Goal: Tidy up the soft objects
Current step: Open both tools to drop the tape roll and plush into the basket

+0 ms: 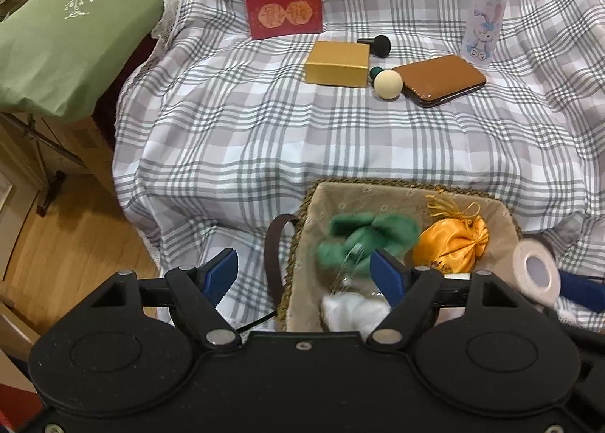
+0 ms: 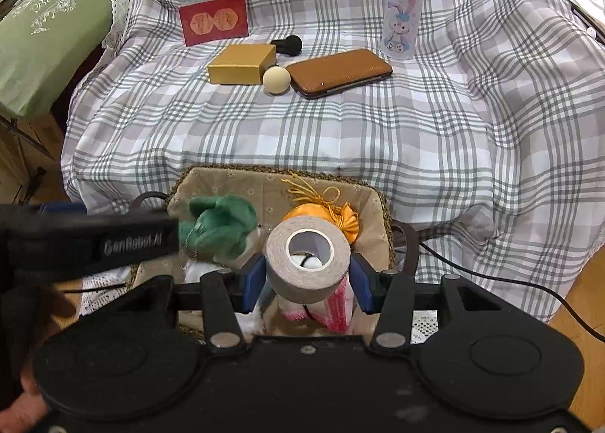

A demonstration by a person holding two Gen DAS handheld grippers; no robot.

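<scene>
Holding a roll of tape (image 2: 307, 258) between its blue fingers (image 2: 254, 281), the right gripper (image 2: 308, 283) hangs over the near end of the basket (image 2: 227, 183). The left gripper (image 1: 304, 274) stands with its fingers (image 1: 223, 274) apart and nothing pressed between them, a green soft toy (image 1: 363, 240) lying blurred just beyond in the basket.

The roll is best lowered into the free space at the near right corner of the basket, beside the orange satin pouch (image 2: 342, 219), before the grip is eased; the left gripper should be drawn clear to the left first, since it is close by the roll. A release from height would likely let the roll bounce out over the rim.

Much of the basket's near part is hidden behind both grippers. A white soft thing (image 1: 353, 310) and a pink-and-white thing (image 2: 336, 306) under the roll cannot be identified. The hard things near the far edge of the checked cloth (image 2: 435, 138) are plain to see. Whether the green toy has come to rest cannot be told.
</scene>
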